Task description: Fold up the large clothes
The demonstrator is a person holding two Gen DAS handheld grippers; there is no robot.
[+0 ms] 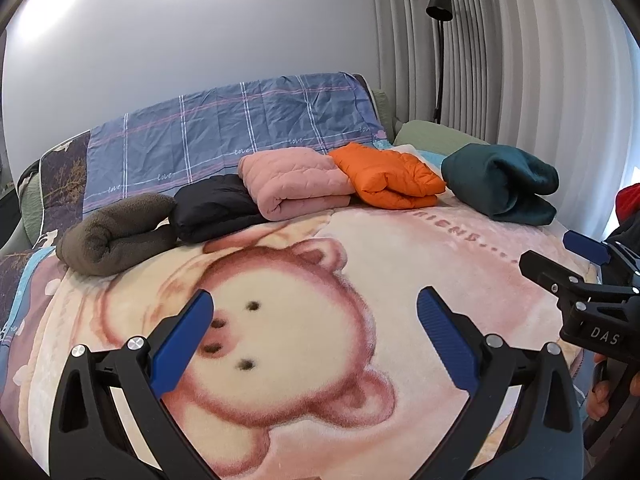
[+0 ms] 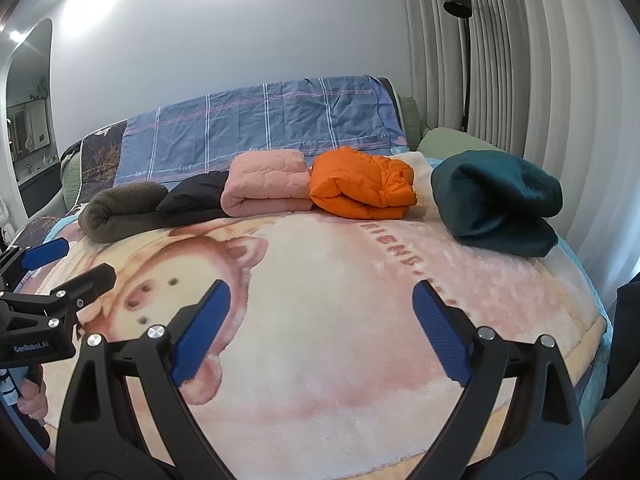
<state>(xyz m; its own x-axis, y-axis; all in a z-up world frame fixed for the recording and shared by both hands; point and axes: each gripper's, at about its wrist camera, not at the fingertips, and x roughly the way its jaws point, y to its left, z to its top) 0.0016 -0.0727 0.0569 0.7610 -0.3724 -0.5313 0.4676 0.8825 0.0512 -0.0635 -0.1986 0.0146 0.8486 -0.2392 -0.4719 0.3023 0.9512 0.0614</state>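
Both the left hand-held gripper [image 1: 314,306] and right hand-held gripper [image 2: 322,300] are hovering level over the blanket [image 2: 340,300], jaws spread wide, gripping nothing

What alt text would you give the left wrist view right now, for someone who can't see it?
The open, empty left gripper hovers over a pink bear-print blanket on a bed. Five folded garments line the far side: brown, black, pink, orange, teal. The right gripper enters at the right edge.
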